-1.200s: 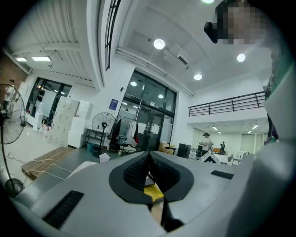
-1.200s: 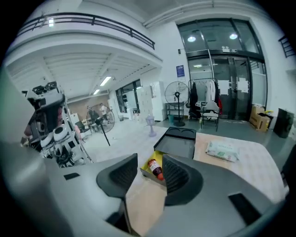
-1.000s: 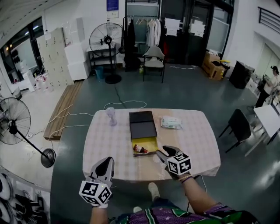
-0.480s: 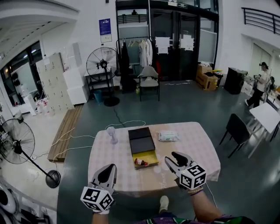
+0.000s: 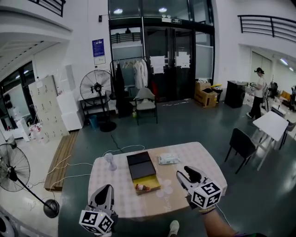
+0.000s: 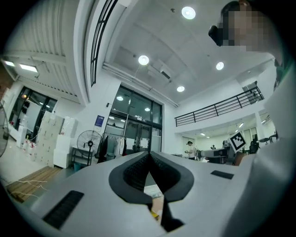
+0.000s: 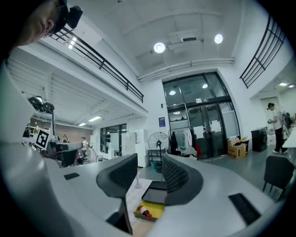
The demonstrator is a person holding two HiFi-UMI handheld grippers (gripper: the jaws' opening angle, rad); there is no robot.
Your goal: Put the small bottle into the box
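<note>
the small bottle (image 5: 142,188) lies inside the yellow box (image 5: 154,181), at 3 o'clock from the left gripper (image 5: 107,190), whose jaws are pressed together, and 9 o'clock from the right gripper (image 5: 187,171), whose jaws are apart and empty.

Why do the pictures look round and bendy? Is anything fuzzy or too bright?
Head view: the wide lens bends the railings, but the table is sharp. Left gripper view: dark round edges, glaring ceiling lights, jaws soft. Right gripper view: same round edges; the small bottle in the box looks clear.
</note>
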